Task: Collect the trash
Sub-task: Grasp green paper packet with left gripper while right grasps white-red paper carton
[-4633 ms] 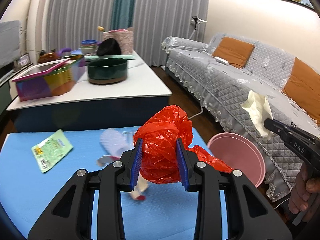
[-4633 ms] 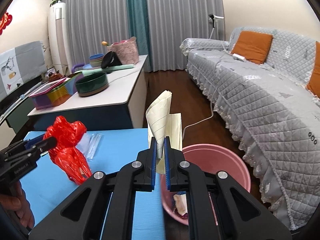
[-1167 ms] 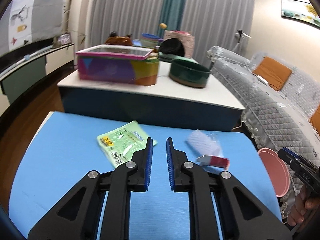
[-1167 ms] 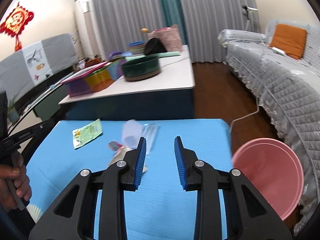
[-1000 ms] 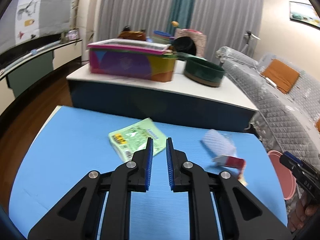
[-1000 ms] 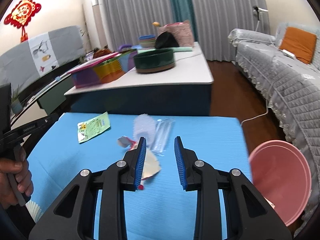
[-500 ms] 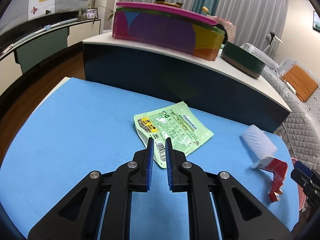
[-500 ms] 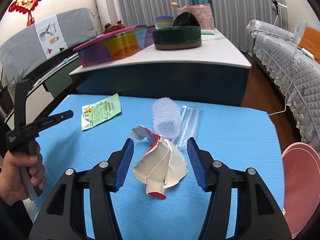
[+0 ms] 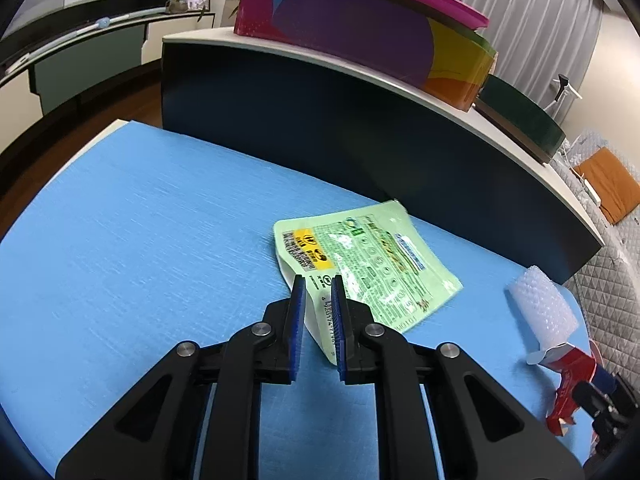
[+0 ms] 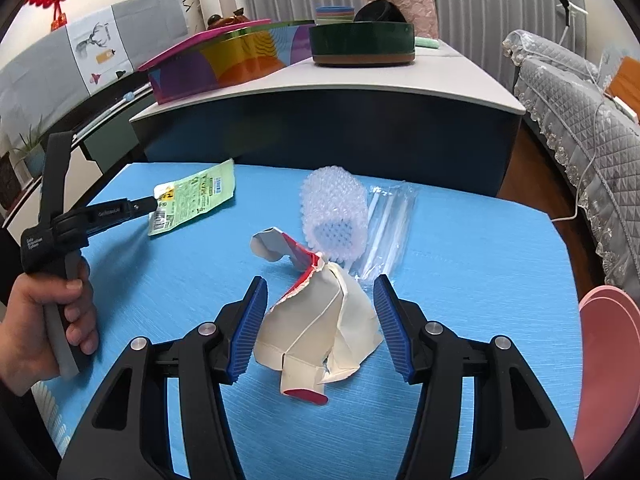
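Left tool (image 9: 318, 286) nearly together, jaws straddling the near corner of the green packet (image 9: 362, 264) flat on the blue surface (image 9: 140, 240), pads not clearly pressing. Right tool (image 10: 320, 300) spread wide, crumpled carton (image 10: 320, 332) between its jaws, untouched; bubble wrap roll (image 10: 334, 220) just beyond.
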`<action>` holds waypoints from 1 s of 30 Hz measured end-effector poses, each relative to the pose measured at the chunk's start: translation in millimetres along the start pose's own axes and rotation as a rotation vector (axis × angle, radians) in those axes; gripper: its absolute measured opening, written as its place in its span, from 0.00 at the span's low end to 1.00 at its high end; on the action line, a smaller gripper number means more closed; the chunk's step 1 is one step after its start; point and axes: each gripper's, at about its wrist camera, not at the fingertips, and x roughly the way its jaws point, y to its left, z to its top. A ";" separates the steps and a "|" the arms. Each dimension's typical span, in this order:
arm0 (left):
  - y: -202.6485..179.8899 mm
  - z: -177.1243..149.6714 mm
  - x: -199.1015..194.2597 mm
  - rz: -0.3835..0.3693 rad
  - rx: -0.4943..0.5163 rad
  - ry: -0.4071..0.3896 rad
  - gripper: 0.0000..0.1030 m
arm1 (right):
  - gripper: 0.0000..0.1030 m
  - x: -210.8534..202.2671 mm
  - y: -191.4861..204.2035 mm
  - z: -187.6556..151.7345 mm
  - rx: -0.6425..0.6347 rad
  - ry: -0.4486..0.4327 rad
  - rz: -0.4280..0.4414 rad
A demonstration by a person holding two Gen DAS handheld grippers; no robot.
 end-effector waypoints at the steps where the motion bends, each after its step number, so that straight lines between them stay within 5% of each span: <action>1: 0.2 0.2 2.1 0.004 -0.002 0.010 0.12 | 0.51 0.3 0.7 -0.1 -0.004 0.001 0.000; 12: 1.3 -1.8 6.1 -0.006 -0.005 0.042 0.14 | 0.40 1.0 -0.4 -1.2 -0.010 0.019 -0.007; 22: -12.5 2.9 -8.9 -0.009 0.026 -0.005 0.05 | 0.08 -7.1 -6.3 -2.2 -0.008 0.013 -0.018; 30: -27.4 4.6 -44.1 -0.004 0.076 -0.082 0.01 | 0.04 -27.6 -8.7 -1.4 -0.002 -0.029 -0.044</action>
